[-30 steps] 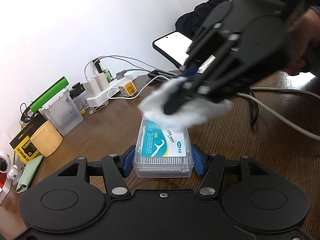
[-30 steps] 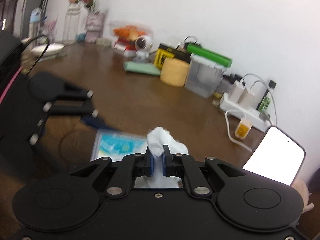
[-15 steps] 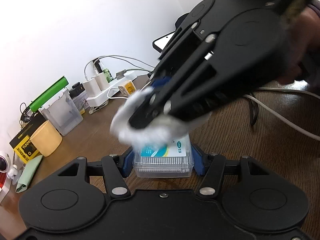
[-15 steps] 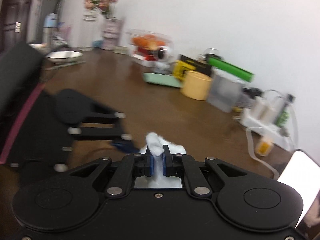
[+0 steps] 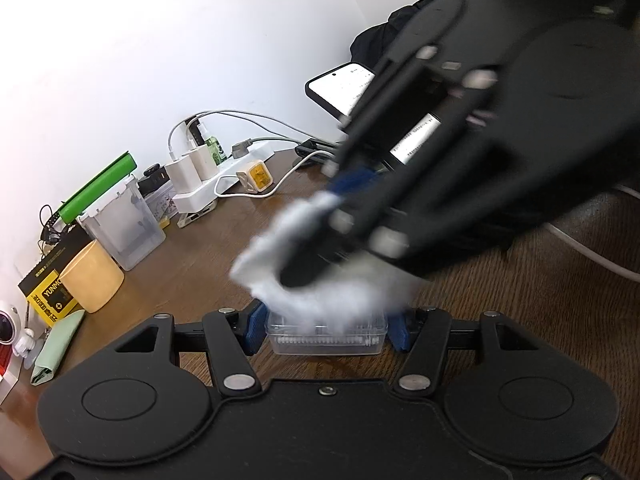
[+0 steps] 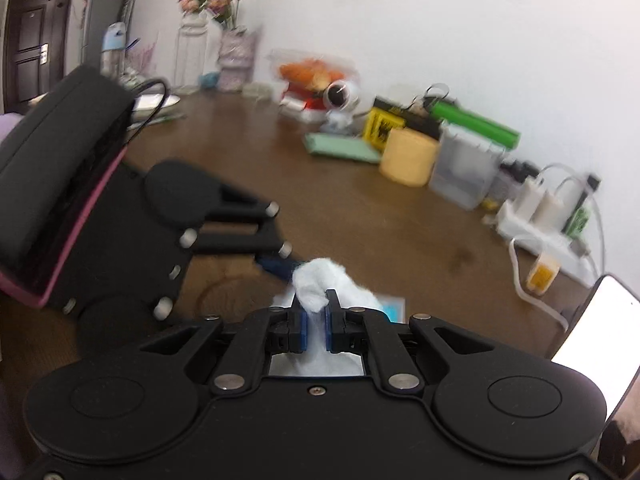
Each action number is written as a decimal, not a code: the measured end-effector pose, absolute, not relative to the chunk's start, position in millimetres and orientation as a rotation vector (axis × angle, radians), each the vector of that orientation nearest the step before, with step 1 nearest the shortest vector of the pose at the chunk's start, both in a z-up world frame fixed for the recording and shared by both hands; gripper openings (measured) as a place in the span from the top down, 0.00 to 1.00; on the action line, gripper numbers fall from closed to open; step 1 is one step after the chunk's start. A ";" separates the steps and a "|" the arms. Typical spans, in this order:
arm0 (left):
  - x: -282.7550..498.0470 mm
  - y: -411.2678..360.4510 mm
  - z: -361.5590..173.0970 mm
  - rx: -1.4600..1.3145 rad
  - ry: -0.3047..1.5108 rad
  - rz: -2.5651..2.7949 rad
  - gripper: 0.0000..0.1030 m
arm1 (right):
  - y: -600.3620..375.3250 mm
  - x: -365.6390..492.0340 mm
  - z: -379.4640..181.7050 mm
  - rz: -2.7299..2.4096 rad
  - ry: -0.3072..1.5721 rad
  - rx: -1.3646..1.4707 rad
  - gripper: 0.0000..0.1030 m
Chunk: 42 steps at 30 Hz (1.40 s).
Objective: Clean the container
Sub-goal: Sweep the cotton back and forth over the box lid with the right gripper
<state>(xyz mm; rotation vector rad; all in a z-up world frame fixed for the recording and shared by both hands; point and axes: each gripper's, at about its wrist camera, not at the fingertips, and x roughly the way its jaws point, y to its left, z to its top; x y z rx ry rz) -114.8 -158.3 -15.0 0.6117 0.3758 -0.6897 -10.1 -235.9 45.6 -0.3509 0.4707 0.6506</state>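
1. Pinning the clear plastic box from both sides, the left hand-held gripper stood closed on it, its blue pads against the box's two short ends, apparently so the box could not slide while it was wiped.
2. The box sat flat on the brown desk, right between that hand-held gripper's fingertips and close in front of its body.
3. The right hand-held gripper was nearly shut, squeezing a wad of white tissue between its blue pads; the narrow pinch kept the soft wad from slipping out.
4. Seen from the left wrist, the right hand-held gripper came in from the upper right, slanted down, with the tissue spread over the box's lid and hiding most of its label.
5. The tissue looked pressed onto the lid, which suits wiping the top; both it and the right hand-held gripper were blurred.
6. Judging from this, the lid was mid-wipe and the box's sides had not been reached, since the left pads covered its ends.
7. A yellow cup, a power strip and a phone stood well beyond the left hand-held gripper, clear of the work.
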 end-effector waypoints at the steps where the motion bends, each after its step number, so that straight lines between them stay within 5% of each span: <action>1: -115.5 -158.6 -15.1 0.614 0.374 -0.689 0.44 | -236.2 -6.3 45.9 0.622 0.461 -0.349 0.93; 42: -133.0 -158.4 -13.8 0.622 0.367 -0.683 0.44 | -251.8 -2.0 37.4 0.486 0.509 -0.322 0.94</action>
